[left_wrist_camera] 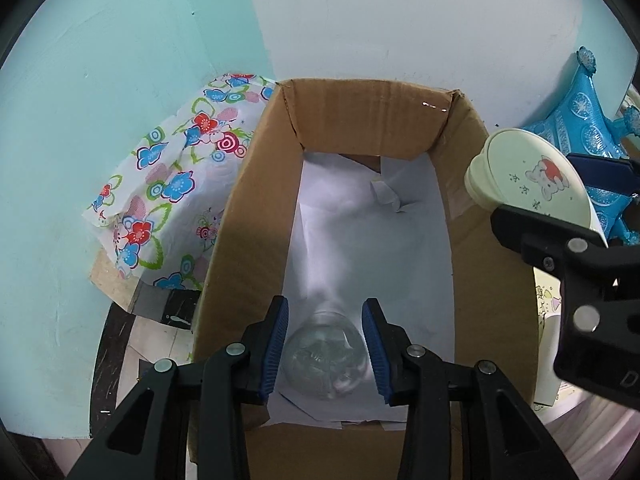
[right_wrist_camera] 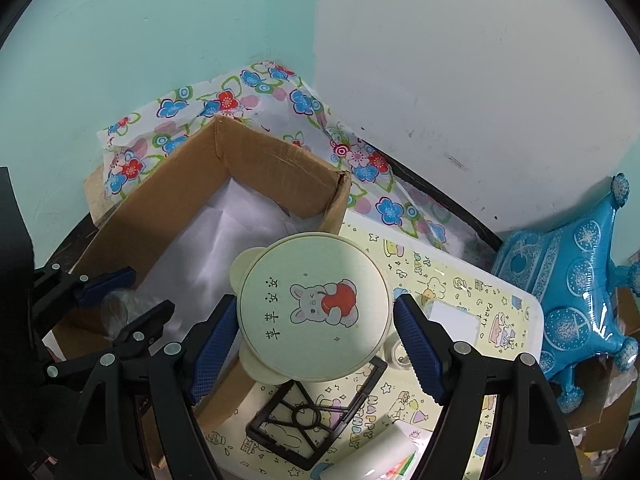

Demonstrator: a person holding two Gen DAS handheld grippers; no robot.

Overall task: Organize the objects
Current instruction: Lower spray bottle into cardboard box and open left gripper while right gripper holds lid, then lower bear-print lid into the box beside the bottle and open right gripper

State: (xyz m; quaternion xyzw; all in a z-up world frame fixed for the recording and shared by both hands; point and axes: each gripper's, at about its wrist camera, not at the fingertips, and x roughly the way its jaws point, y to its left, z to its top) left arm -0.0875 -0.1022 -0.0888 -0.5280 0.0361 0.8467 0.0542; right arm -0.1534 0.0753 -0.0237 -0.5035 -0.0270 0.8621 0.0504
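Observation:
A cardboard box (left_wrist_camera: 248,216) lined with white paper stands against the wall. My left gripper (left_wrist_camera: 324,344) reaches down into its near end, shut on a clear round jar (left_wrist_camera: 326,356) whose base sits on the paper lining. The same jar (right_wrist_camera: 116,304) and left gripper (right_wrist_camera: 142,294) show at the left of the right wrist view. My right gripper (right_wrist_camera: 316,320) is shut on a cream round container (right_wrist_camera: 316,280) with ear-shaped handles and a rabbit-and-apple print. It is held above the box's right wall. The container (left_wrist_camera: 532,176) also appears at the right of the left wrist view.
A floral cloth (right_wrist_camera: 224,100) lies behind and left of the box. A yellow party-print board (right_wrist_camera: 460,280) right of the box carries a black frame (right_wrist_camera: 304,420) and a white roll (right_wrist_camera: 376,456). A blue foil balloon (right_wrist_camera: 572,292) sits at the far right. Walls close off the back.

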